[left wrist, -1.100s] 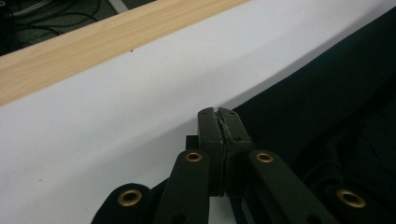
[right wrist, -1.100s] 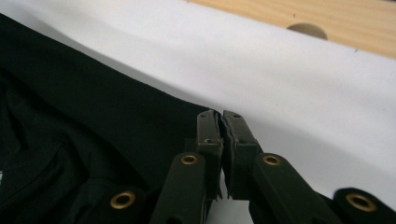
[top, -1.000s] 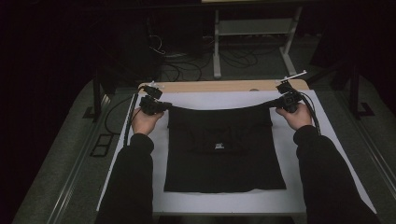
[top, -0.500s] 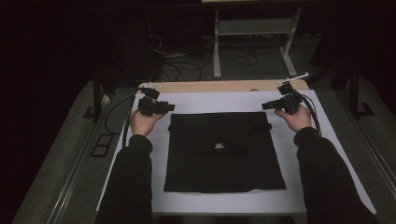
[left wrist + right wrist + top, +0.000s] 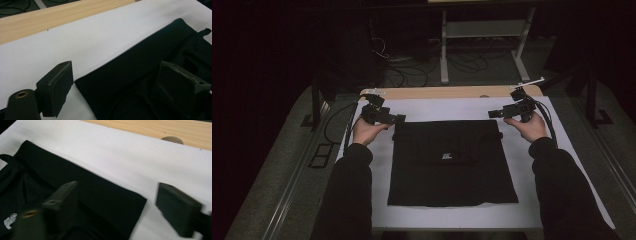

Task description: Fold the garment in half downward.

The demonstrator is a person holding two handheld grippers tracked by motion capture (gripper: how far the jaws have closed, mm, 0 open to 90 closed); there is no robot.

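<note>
A folded black fabric garment (image 5: 451, 162) lies flat on a white sheet (image 5: 452, 109) that covers a light wooden table (image 5: 447, 92). The garment forms a rough rectangle in the middle of the sheet, with a small white printed mark (image 5: 446, 156) near its centre. Its far edge runs straight across between the two grippers.

A person in dark long sleeves reaches in from the near side. The left hand (image 5: 368, 131) holds the left gripper (image 5: 399, 119) just beside the garment's far left corner. The right hand (image 5: 529, 126) holds the right gripper (image 5: 492, 114) just beyond the garment's far right corner, slightly above the sheet.

In the left gripper view, the two black jaws stand wide apart with nothing between them. One jaw sits over the bare white sheet, the other over the black cloth, and the garment's corner (image 5: 77, 81) lies between them on the sheet. In the right gripper view, the jaws are also spread and released. One blurred jaw hangs over the cloth, the other over the white sheet, and the garment's corner (image 5: 142, 200) lies flat between them. A round hole (image 5: 172, 140) shows in the strip of bare wood at the far edge of the table.

Cables (image 5: 337, 116) trail off the table's left side onto the dark floor, and a pale metal frame (image 5: 484, 35) stands beyond the table.
</note>
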